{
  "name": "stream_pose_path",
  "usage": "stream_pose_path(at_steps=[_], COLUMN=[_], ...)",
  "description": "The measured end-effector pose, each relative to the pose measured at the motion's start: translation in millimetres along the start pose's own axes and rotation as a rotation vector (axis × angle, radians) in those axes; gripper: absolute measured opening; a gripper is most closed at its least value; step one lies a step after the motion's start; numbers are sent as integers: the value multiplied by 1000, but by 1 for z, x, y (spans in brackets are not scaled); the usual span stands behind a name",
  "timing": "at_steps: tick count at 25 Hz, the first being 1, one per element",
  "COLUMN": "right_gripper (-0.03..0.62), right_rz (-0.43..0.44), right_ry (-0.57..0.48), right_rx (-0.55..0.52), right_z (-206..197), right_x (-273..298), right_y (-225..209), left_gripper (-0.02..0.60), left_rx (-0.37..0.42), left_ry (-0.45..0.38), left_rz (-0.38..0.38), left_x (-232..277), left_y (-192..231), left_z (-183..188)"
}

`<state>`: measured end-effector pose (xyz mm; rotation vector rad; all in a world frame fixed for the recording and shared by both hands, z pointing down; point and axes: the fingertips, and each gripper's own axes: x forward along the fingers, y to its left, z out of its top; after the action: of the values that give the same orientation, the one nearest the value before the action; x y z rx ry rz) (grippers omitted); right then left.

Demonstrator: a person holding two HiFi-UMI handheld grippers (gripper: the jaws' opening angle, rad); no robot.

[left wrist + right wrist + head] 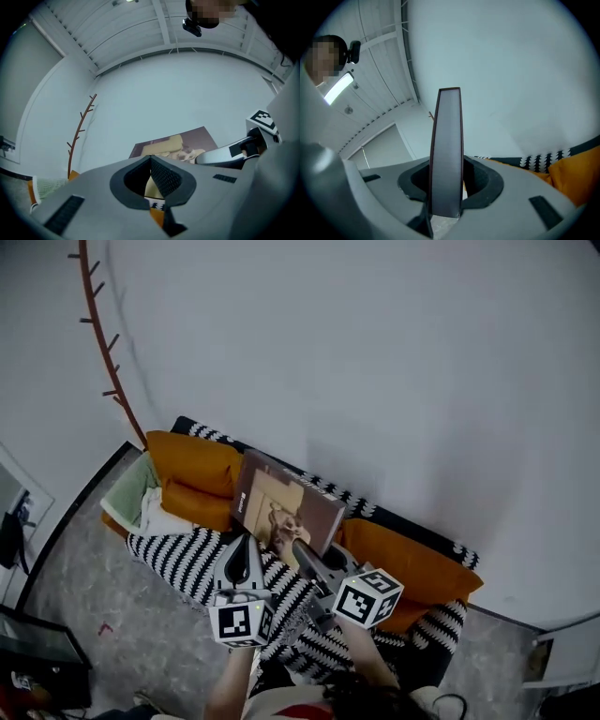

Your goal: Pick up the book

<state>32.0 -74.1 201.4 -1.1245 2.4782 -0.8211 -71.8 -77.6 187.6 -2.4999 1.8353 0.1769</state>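
The right tongs (302,549) clamp the book (286,502) by 1 edge, up above the sofa (187,563); the left tongs (150,164) are closed and empty. Held so, its weight could twist it free.

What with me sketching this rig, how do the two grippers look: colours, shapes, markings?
The left gripper and right gripper have grey bodies with black ribbed pads inside. White cubes with black square markers sit on the left and right. The forearms behind them are unsleeved.
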Motion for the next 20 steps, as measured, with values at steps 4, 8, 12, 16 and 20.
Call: stream_pose_path(at_steps=[4,8,12,16,20], right_gripper=[153,153,153,155,155], right_rz=[22,53,75,83,91], right_ry=[-77,-122,-153,-193,-217], right_rx=[-81,-149,-174,-155,-110], right_z=[45,65,72,74,69], right_x=[-61,-83,-116,-148,-160], right_y=[22,46,56,66,70], left_gripper=[8,8,8,8,8], left_rx=[-32,-35,14,68,81], left_ry=[-62,-113,-147,-190,-187], left_rz=[-8,-44,-91,-140,-155], left_x=[-18,-29,-39,-50,-60], left_y=[-32,-39,-70,-104,-114], left_z=[45,72,86,104,103])
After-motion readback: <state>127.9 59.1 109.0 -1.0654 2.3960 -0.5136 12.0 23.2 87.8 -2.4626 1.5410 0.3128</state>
